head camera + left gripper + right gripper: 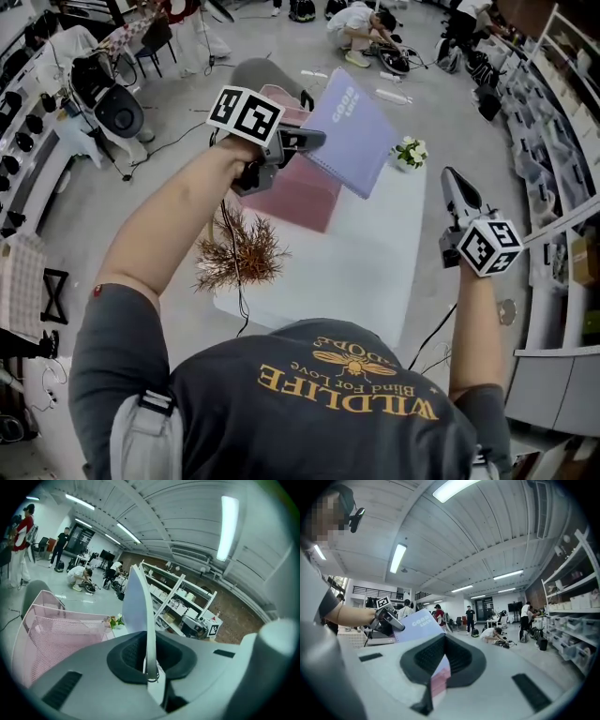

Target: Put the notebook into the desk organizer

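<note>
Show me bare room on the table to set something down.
Bare: the middle and right of the white table, bordered by the dried plant on the left, the pink organizer and white flowers at the far end. Crowded: the left side, organizer beside plant.

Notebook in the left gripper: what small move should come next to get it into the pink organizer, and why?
Probably ease the notebook leftward over the pink mesh organizer's open top. The left gripper clamps it in the air, and its own view shows the organizer lower and to the left.
</note>
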Available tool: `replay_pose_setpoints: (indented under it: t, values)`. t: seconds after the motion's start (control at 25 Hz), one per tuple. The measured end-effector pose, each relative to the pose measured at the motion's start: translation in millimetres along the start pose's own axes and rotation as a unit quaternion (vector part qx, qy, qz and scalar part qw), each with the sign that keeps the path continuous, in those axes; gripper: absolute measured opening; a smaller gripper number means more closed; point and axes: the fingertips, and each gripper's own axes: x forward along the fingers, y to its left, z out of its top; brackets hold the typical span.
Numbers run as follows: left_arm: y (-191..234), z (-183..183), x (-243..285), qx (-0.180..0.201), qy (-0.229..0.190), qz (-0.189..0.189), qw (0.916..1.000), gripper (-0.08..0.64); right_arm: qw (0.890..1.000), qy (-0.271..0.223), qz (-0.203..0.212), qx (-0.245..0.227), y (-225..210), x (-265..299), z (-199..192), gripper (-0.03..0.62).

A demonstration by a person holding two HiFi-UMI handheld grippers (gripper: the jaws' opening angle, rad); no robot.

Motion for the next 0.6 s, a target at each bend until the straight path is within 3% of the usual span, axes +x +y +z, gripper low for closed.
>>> replay_pose_setpoints:
  t: [0.32, 0.6]
  values:
    - [85.3, -9.9, -25.5, -0.071, 0.013, 0.011, 0.9973, 0.031, 1.0, 0.027, -0.015, -0.002, -3.4, 29.9, -8.0, 0.0]
    - [145.1, -34.1, -32.4, -0.111, 0.041, 0.057, 0.9913, 0.035, 0.999, 0.045, -0.015, 0.0, -1.2, 45.6, -19.8, 0.0]
